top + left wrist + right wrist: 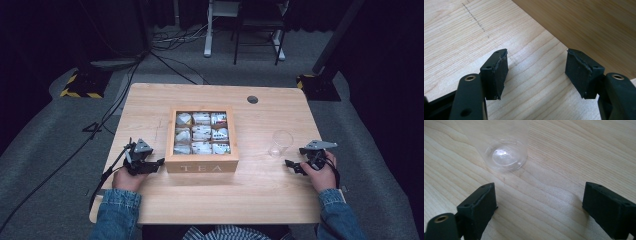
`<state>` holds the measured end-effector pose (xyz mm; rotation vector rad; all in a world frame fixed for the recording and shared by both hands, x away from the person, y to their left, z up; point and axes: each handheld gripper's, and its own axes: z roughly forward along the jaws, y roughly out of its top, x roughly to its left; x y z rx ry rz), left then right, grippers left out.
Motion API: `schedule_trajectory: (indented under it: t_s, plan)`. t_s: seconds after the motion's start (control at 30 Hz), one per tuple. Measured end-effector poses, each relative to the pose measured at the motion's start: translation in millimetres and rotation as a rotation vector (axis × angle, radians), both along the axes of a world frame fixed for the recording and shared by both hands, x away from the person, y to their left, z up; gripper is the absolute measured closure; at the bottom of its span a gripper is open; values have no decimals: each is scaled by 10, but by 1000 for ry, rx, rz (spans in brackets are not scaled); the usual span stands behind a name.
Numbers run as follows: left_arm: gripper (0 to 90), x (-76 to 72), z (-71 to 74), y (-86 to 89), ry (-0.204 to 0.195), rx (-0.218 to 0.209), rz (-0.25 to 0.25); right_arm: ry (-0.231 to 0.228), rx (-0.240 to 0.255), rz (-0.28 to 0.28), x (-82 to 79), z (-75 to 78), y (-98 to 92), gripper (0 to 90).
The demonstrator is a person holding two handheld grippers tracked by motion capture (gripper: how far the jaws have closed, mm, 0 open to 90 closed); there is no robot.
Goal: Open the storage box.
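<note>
Holding both claws low on the table (150, 100), one each side of the tea box (201, 166), w/ nothing picked up yet. My left gripper (155, 163) sits just beside the box's left front corner, jaws spread wide & empty; in the left gripper view I see bare wood between the pads (499, 70) and the box's plain side wall (586, 27) close ahead to the right. My right gripper (292, 165) rests near the clear glass (280, 143), jaws also wide apart, nothing between them; in the right gripper view the glass (506, 155) stands upright just ahead, not touched.

Progress, as I judge it: basically at the start. Box is open, its nine compartments all look stocked w/ tea bags (202, 132), glass looks empty. Likely left to do: take a bag out of the box, get it into the glass. None of that is begun.

Surface: light wood tabletop, visible grain, a faint dotted pencil-like line (475, 18) near the left claw, a round cable hole (252, 99) at the far edge. Room: grey carpet, dark curtains around, black cables (165, 60) trailing on the floor, stand feet w/ yellow-black tape (80, 90), white desk legs (209, 30) at the back.
</note>
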<state>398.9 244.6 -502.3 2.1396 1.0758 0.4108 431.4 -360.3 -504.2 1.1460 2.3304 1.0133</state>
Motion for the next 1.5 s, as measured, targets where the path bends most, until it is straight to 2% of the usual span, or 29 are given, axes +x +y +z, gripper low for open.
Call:
schedule_trajectory:
  t_s: [0.13,0.23,0.27,0.3,0.43,0.53,0.63,0.77,0.8,0.87,0.97,1.0,1.1,1.23,1.3,1.43,1.5]
  plan:
    - [355,-6,21,5,13,18,3,0,0,0,0,0,0,121]
    - [369,-16,53,13,12,-5,9,0,0,0,0,0,0,121]
    - [371,-12,75,29,2,-1,2,0,0,0,0,0,0,122]
    - [373,-24,107,37,2,-27,7,0,0,0,0,0,0,121]
    - [387,-67,211,29,-23,-51,2,0,0,0,-2,0,1,123]
    - [394,-89,264,11,-11,-79,1,-1,0,2,-5,0,2,124]
    - [399,-106,309,5,-16,-96,3,-1,0,2,-6,0,2,123]
    - [401,-147,377,-31,-36,-82,5,-1,0,2,-6,0,2,124]
    - [401,-164,408,-68,-55,-51,-17,-1,0,2,-6,0,2,124]
    - [430,-192,439,-93,-71,-41,-10,0,0,2,-5,0,1,123]
    - [427,-208,477,-84,-86,-45,-10,0,0,2,-6,0,1,124]
    - [425,-230,511,-67,-81,-94,-4,0,0,1,-6,0,2,123]
    - [417,-244,538,-53,-82,-116,-8,0,1,1,-6,0,2,123]
    - [416,-289,618,-60,-97,-140,-33,-1,0,2,-5,0,1,123]
    - [416,-341,701,-100,-113,-132,-51,-1,0,2,-6,0,1,124]
    - [411,-419,747,-171,-106,-133,-103,0,1,1,-6,0,2,123]
    - [410,-466,744,-210,-98,-111,-131,-1,0,2,-5,0,1,123]
